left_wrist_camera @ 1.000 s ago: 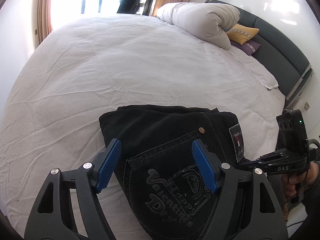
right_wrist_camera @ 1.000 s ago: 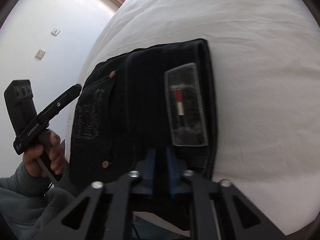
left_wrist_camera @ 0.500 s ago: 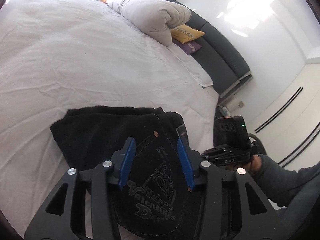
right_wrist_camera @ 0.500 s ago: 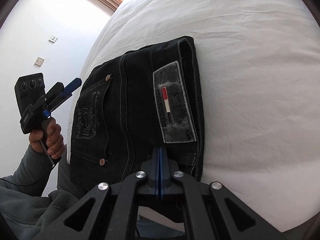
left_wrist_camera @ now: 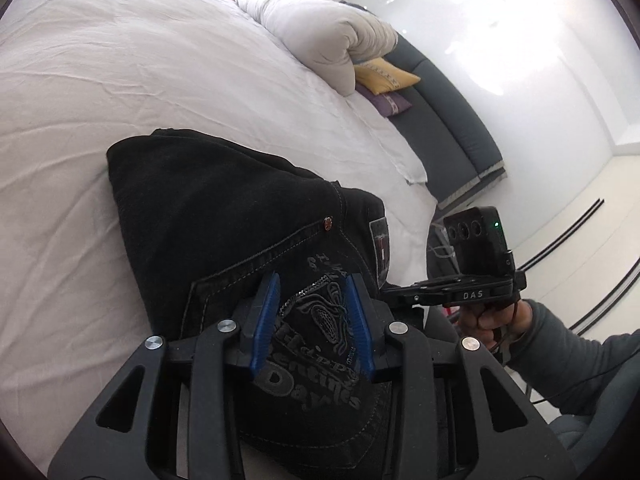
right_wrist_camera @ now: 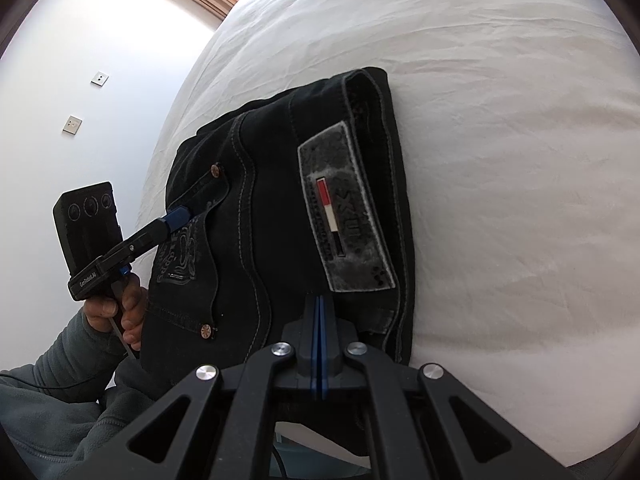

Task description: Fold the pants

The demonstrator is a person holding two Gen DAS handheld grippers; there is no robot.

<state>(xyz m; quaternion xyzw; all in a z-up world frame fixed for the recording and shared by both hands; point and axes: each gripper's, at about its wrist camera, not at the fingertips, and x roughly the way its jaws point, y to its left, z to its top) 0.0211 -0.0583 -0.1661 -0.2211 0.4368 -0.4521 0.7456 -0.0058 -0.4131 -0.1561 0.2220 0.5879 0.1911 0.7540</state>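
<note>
Lying folded on bed [left_wrist_camera: 120, 80], pants [left_wrist_camera: 224, 216] beneath parted left hand-held gripper [left_wrist_camera: 314, 320]; right hand-held gripper [right_wrist_camera: 319, 344] closed.

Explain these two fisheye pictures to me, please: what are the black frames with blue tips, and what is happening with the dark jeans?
No robot here: a person holds a two-finger gripper in each hand, and each carries a camera looking along its fingers. The left gripper sees its own blue pads apart over the back pocket of the folded black jeans, which lie on a white bed. The right gripper sees its own pads pressed together at the near edge of the jeans; whether cloth is pinched there cannot be told. Each view also shows the other handheld gripper at its side. A rolled duvet and cushions lie beyond.
</note>
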